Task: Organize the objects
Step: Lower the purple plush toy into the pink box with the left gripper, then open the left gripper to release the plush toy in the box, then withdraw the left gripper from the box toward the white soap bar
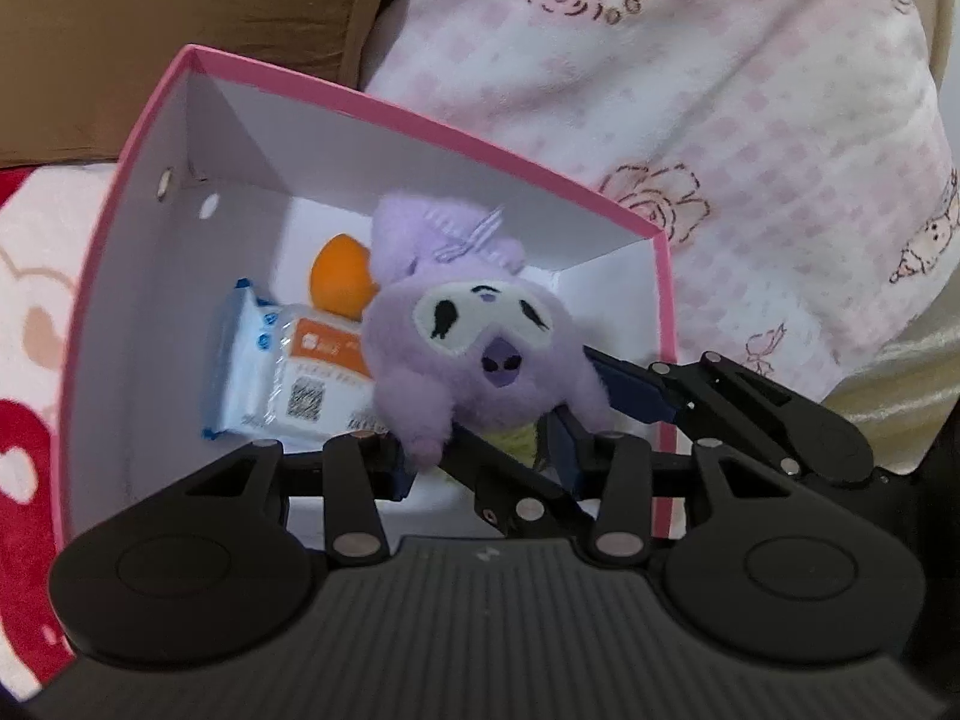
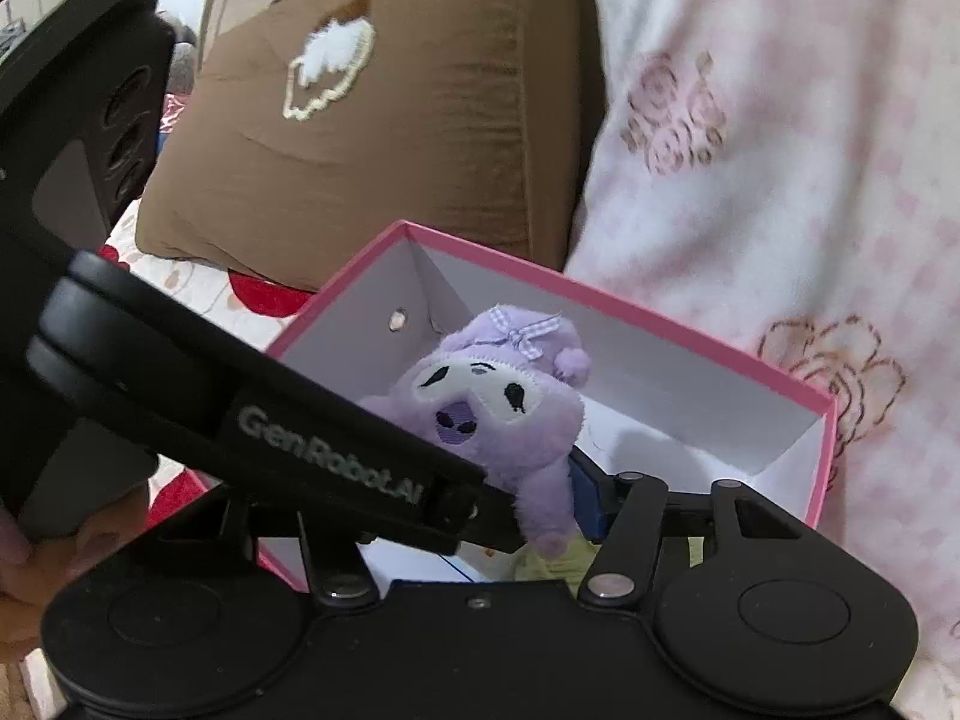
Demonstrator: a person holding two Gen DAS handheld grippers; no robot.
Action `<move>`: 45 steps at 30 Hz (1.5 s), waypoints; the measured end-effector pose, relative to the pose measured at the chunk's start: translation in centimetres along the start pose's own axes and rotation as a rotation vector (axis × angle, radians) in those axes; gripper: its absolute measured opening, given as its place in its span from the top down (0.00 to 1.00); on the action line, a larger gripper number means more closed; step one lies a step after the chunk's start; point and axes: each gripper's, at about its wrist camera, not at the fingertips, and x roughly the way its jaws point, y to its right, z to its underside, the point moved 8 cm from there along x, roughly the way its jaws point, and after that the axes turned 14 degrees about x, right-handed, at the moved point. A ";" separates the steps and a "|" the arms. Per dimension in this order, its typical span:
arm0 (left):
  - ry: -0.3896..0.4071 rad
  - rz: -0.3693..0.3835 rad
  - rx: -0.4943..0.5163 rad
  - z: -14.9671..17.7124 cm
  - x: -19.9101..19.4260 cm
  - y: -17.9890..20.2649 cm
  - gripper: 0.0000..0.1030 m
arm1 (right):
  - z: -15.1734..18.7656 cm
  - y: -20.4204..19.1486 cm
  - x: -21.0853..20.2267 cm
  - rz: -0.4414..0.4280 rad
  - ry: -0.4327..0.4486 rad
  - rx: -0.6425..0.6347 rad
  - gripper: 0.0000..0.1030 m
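Both grippers, left gripper and right gripper, are pinching the fuzzy purple plush doll over the pink-rimmed white cardboard box; best lowering fully before the fingers part.

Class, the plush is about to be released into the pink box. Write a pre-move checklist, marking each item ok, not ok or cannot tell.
1. Plush over the open box: ok.
2. Left gripper gripping plush: ok.
3. Right gripper at the plush, pads pressing: cannot tell.
4. Free floor space right of the packet and orange item: ok.
5. Plush clear of box walls: ok.
6. Plush touching box floor: cannot tell.
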 end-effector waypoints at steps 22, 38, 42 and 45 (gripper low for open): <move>-0.024 -0.002 0.039 0.3 2.5 0.7 0.56 | 2.2 3.0 0.7 0.048 0.016 0.059 0.43; -0.028 -0.079 0.193 5.2 -6.5 2.4 0.39 | 5.9 -1.5 -10.4 0.138 0.177 0.103 0.34; -0.003 -0.108 0.231 6.3 -9.3 3.2 0.35 | 6.6 -1.8 -12.2 0.163 0.160 0.123 0.34; 0.030 -0.147 0.296 7.2 -11.6 4.2 0.31 | 7.4 -2.4 -13.4 0.161 0.153 0.135 0.34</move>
